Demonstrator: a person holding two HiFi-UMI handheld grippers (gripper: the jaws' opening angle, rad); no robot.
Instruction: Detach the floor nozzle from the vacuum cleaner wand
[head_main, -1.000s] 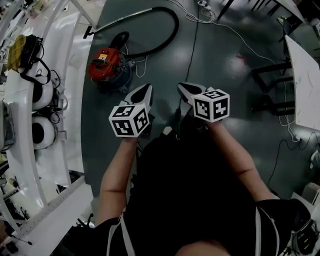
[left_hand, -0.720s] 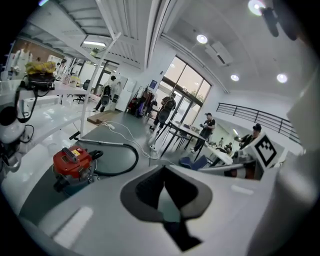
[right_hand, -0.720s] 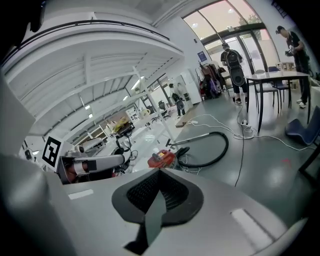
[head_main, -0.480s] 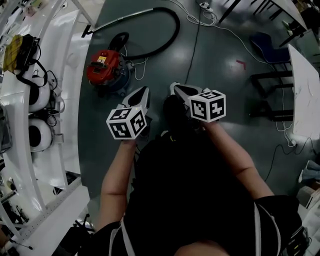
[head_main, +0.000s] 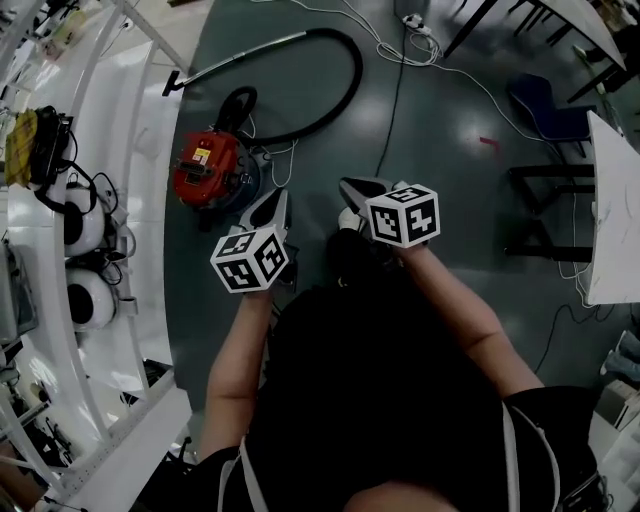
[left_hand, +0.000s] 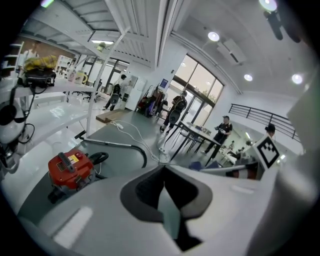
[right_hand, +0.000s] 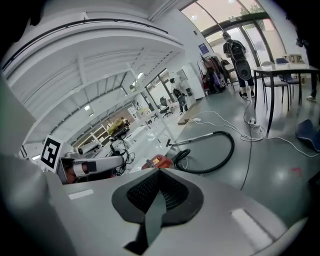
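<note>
— Both claws have drawn nearer the red canister (head_main: 210, 170) since the earlier look. We have walked up on it, and it now sits lower and closer in the head view.

— How are we carrying them?

— The left gripper (head_main: 275, 203) and the right gripper (head_main: 355, 190) are side by side on our side of the canister. The left one is just beside its rim. Each has its jaws pressed together with nothing between them, as each gripper's own view shows plainly.

— Why shut, and why held low and forward?

— We judge this is only the approach. Nothing is within reach yet, so we keep them closed and pointed towards the work.

— Where is the floor nozzle (head_main: 172, 82)?

— It is beyond the canister, well away from us, still on the end of the wand (head_main: 240, 55). The wand lies flat on the floor, and the hose (head_main: 340, 70) loops from it back round to the canister. The nozzle rests close by a leg of the white frame (head_main: 150, 25).

— What can we not make out?

— The joint between nozzle and wand is too small to read in any view, so we cannot tell whether it has a catch or is a plain push fit. Our own body also hides the floor on the near side of the canister.
</note>
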